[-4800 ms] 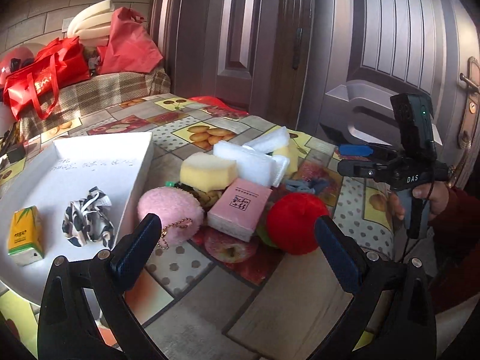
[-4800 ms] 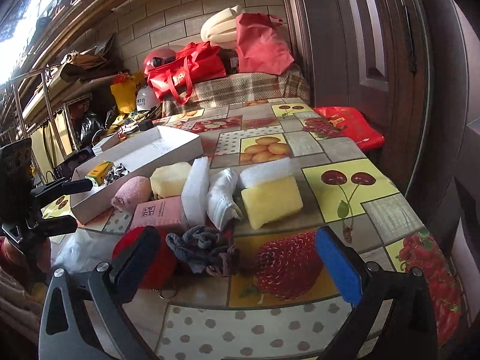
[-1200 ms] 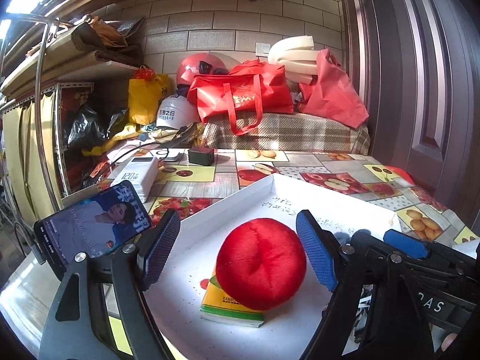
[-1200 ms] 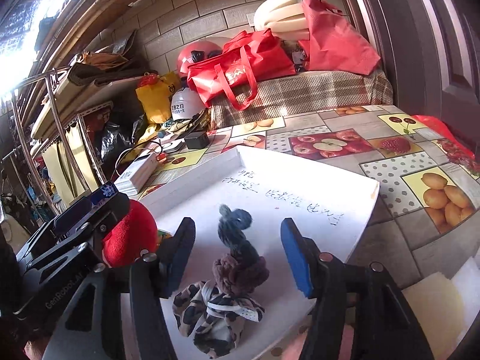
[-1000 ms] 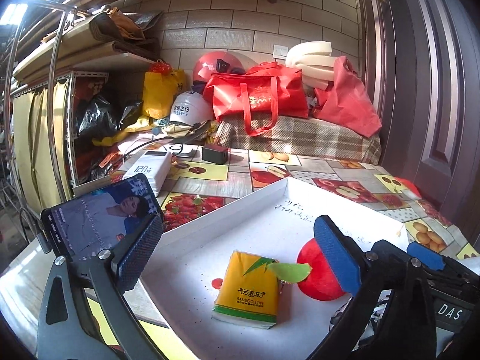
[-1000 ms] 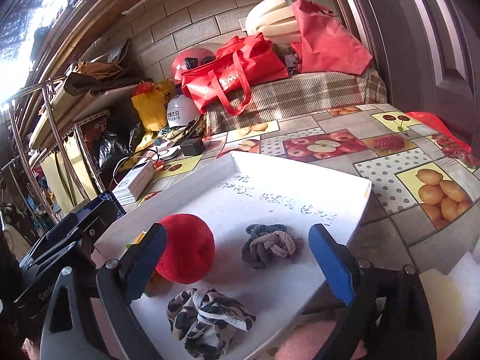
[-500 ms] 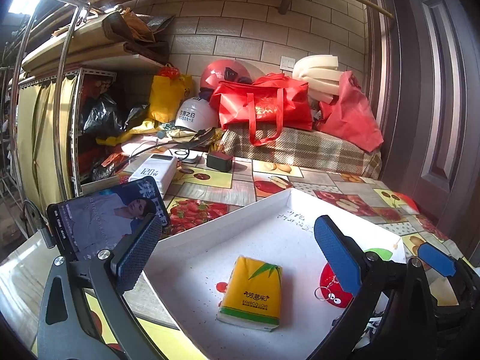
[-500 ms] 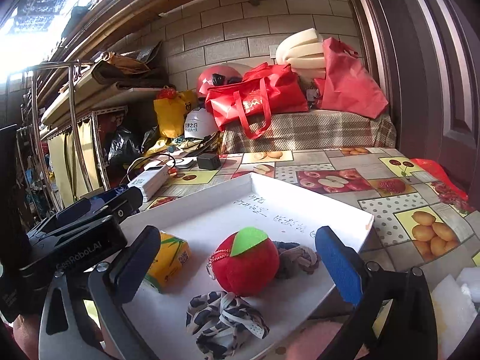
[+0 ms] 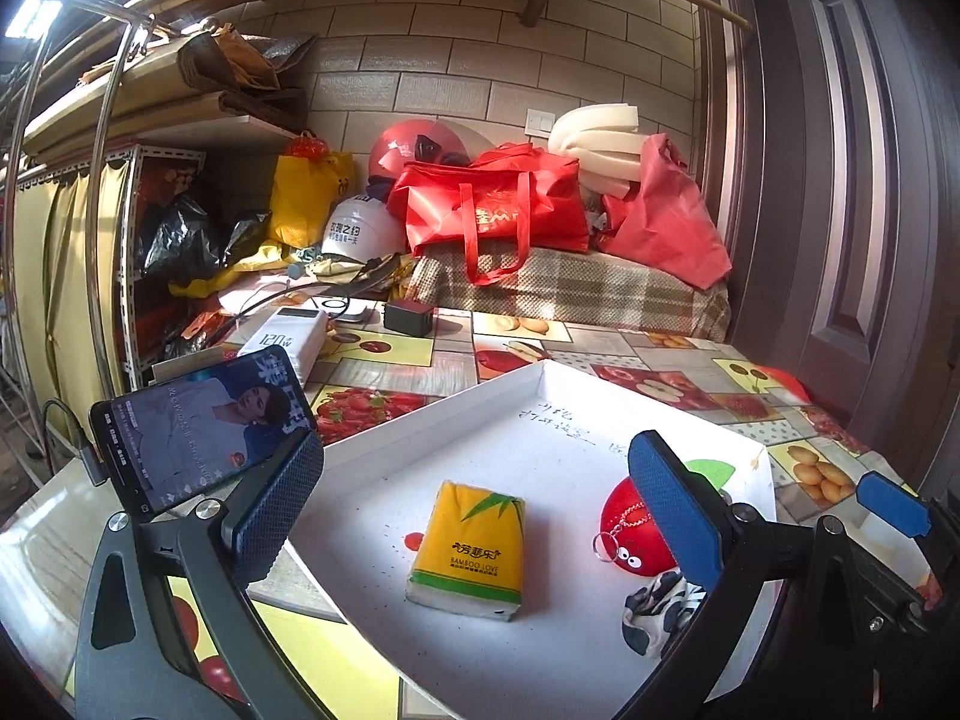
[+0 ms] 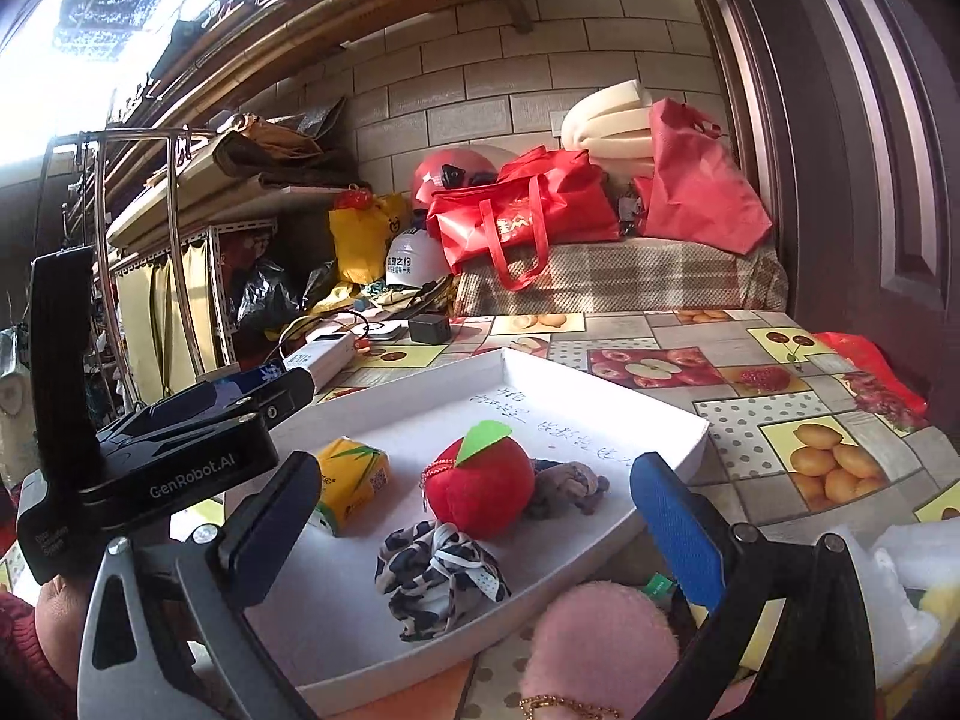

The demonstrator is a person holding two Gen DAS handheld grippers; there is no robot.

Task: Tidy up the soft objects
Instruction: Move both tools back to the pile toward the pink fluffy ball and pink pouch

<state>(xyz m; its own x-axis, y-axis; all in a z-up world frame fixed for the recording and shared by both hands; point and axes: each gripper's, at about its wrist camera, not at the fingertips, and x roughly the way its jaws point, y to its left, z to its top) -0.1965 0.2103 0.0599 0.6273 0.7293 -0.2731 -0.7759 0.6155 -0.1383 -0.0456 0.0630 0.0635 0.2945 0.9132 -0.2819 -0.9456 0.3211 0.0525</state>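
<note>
A white tray holds a red plush apple with a green felt leaf, a yellow tissue pack printed with green bamboo leaves, a black-and-white patterned scrunchie and a grey-and-brown scrunchie. Near the tray's front edge sits a pink fluffy pom-pom. The tablecloth shows fruit squares in yellow, red and grey, some polka-dotted. The right gripper pads are dark blue. At the table's far edge lie red bags on a beige plaid cloth.
</note>
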